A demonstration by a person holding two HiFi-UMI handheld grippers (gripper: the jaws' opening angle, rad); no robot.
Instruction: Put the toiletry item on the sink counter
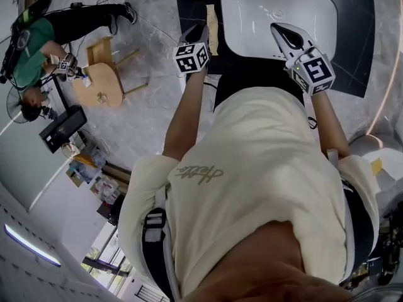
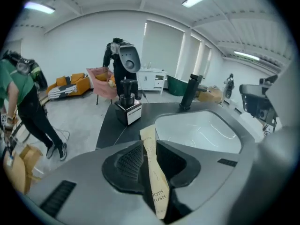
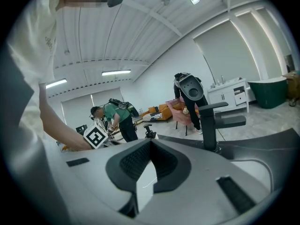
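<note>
The toiletry item is a toothbrush in a tan paper sleeve (image 2: 149,136). My left gripper (image 2: 150,145) is shut on it, with the sleeve standing up between the jaws. In the head view the left gripper (image 1: 201,31) holds the sleeve (image 1: 212,24) over the black counter (image 1: 192,5), just left of the white basin (image 1: 252,17). My right gripper (image 1: 277,27) hovers over the basin's right half. In its own view the right gripper (image 3: 151,146) has its tips together and holds nothing.
A black-and-white soap dispenser (image 2: 127,108) stands on the counter's far left. A black faucet (image 2: 190,93) rises behind the basin. On the floor to the left are a wooden stool (image 1: 101,80) and a person in green (image 1: 31,61).
</note>
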